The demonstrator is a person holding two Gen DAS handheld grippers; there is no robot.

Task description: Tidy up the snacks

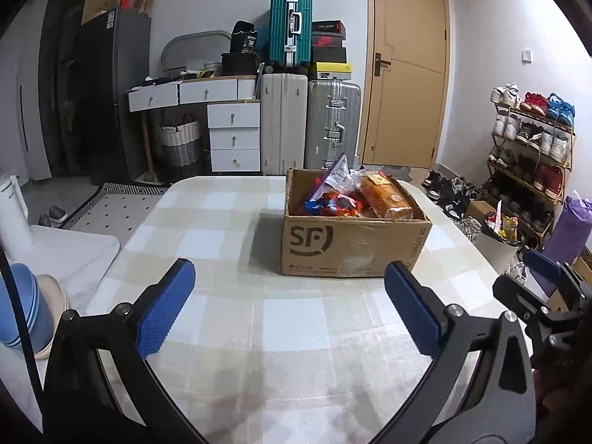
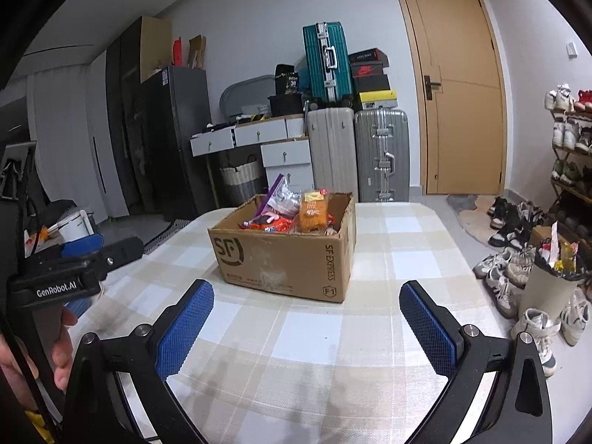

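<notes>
Your left gripper (image 1: 290,305) and right gripper (image 2: 307,327) hover spread and empty over the checked table (image 1: 229,333). The snacks (image 2: 296,214) sit heaped in the cardboard box (image 1: 351,248) ahead; its walls hide the lower packets, and labels are unreadable.

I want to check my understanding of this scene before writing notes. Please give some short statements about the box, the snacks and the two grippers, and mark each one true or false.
1. The cardboard box stands on the checked tablecloth. True.
2. The box is empty. False: snack packets fill it.
3. The left gripper holds a packet. False: its fingers are apart, holding nothing.
4. The right gripper is open. True.
5. The box is closed with tape. False: its top is open.
</notes>
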